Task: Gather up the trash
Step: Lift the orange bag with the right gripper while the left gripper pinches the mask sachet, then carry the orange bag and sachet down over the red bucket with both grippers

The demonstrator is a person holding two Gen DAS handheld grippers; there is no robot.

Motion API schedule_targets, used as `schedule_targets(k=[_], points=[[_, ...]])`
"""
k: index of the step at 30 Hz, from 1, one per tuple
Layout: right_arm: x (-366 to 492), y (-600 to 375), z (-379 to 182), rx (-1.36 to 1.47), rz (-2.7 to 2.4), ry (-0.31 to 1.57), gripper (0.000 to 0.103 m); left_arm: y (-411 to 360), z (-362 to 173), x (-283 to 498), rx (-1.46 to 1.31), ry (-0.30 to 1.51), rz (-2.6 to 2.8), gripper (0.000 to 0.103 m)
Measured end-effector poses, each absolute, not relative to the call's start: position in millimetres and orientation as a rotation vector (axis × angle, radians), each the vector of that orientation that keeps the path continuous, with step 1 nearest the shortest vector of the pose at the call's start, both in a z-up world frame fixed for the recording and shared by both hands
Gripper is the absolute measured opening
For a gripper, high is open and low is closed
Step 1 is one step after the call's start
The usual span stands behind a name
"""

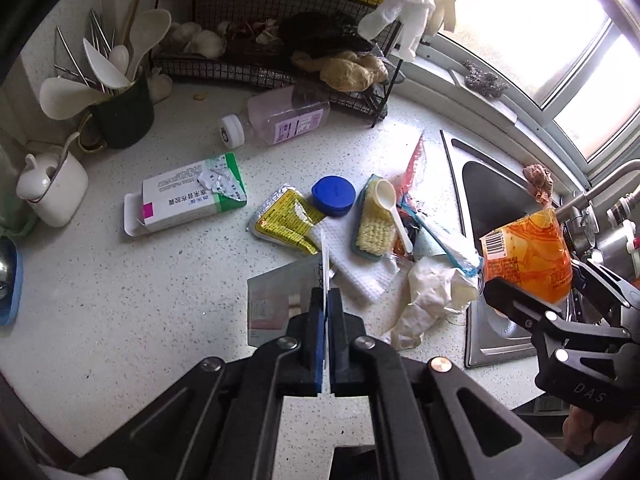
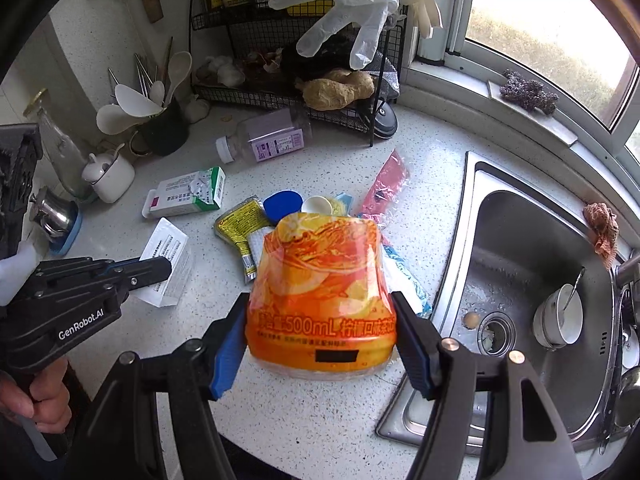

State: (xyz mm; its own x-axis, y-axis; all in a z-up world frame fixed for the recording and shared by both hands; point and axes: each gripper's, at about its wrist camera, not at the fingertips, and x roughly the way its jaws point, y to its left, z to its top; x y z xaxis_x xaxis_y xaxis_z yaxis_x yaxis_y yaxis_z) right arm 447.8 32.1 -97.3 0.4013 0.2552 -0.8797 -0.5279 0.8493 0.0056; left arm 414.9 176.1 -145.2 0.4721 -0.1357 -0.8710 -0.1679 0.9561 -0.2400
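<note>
We work over a speckled white bench [image 2: 320, 420] with a steel sink [image 2: 520, 280] set into its right side and a black wire rack [image 2: 288, 96] at the far edge. The trash lies in a loose heap mid-bench, just left of the sink, which keeps it all within reach of both hands.

Right tongs [image 2: 320, 340]: jaws part-open and pressed on the flanks of an orange bottle [image 2: 320, 280], held clear of the bench above the heap. We judge the wide grip suits its round, crushable body.

Left tongs [image 1: 325, 308]: jaws fully shut, pinching a thin clear packet [image 1: 280, 304] by one edge. It hangs on the near left of the heap; a flat film offers only an edge to grip.

Still on the bench, largest first: a pale pink bottle [image 1: 280, 120] on its side by the rack; a green and white carton [image 1: 188, 196], far left; a white paper towel [image 1: 352, 264]; crumpled wrapper [image 1: 432, 296] near the sink rim; a yellow sachet [image 1: 284, 220]; a blue lid [image 1: 334, 196]; a white plastic spoon [image 1: 392, 204] resting on a yellow scrubbing pad [image 1: 372, 224].

We judge collection is under way, two pieces in hand, most waiting.
</note>
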Motion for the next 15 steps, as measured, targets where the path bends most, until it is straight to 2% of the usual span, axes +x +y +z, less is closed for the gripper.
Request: schedule_targets(k=[8,15], points=[[399,-16,-70,-0.248,0.528,0.988,0.065,129,-101,362,-0.241,0.994,0.023,0.001],[338,-81,-63,-0.227,0.509,0.966,0.065,50,-89,302,-0.169,0.963,-0.014,0.001]])
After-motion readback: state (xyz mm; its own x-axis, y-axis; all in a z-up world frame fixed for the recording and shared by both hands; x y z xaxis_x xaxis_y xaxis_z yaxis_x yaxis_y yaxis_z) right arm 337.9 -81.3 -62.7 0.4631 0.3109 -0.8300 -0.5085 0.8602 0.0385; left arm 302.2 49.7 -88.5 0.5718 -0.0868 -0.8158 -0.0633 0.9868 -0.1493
